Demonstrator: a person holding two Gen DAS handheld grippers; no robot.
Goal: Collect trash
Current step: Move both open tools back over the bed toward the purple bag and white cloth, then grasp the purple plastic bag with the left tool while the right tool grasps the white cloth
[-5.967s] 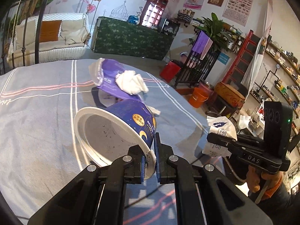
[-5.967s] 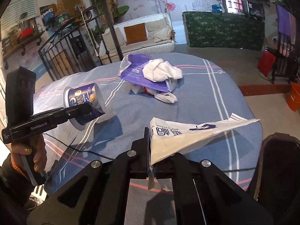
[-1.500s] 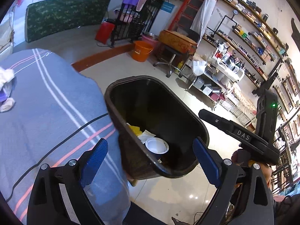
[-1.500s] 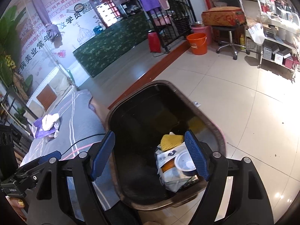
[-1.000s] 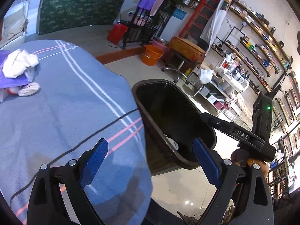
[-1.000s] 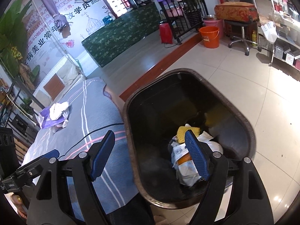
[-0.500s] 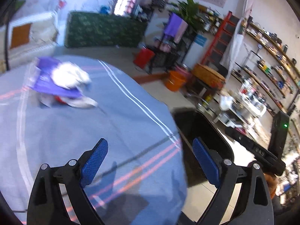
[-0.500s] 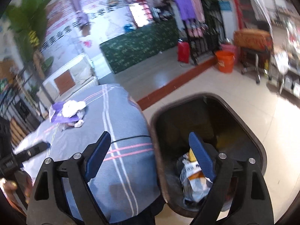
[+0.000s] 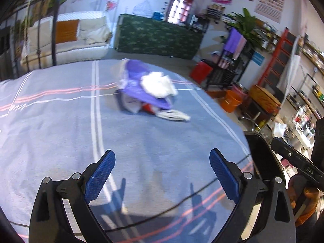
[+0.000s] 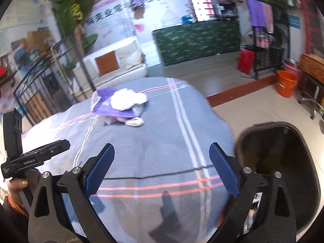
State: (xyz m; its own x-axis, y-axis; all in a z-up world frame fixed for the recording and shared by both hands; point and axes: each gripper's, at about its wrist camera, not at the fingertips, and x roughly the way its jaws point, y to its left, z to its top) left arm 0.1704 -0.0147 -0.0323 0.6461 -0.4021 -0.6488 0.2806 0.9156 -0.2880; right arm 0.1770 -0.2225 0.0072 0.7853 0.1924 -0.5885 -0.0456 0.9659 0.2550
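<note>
- My left gripper point(image 9: 161, 170) hangs over the grey-blue striped tablecloth point(image 9: 60, 133) with its blue-padded jaws spread wide and nothing between them.
- My right gripper point(image 10: 161, 167) has just been opening its jaws; they stand far apart over the same cloth point(image 10: 154, 151), with nothing between them.
- The remaining trash sits in one heap near the far side of the table: a crumpled purple plastic bag point(image 9: 135, 81) with a wad of white tissue point(image 9: 157, 84) lying on top of it.
- Just beside the heap's near edge lies a smaller white scrap point(image 9: 174, 115), and something small and red point(image 9: 146, 107) peeks from under the bag; the blur keeps me from telling what it is.
- The dark brown plastic trash bin point(image 10: 299, 139) stands on the tiled floor just beside the table's right edge, with some litter visible low inside it.
- In the left view only the bin's rim point(image 9: 261, 151) shows, behind my right-hand tool.
</note>
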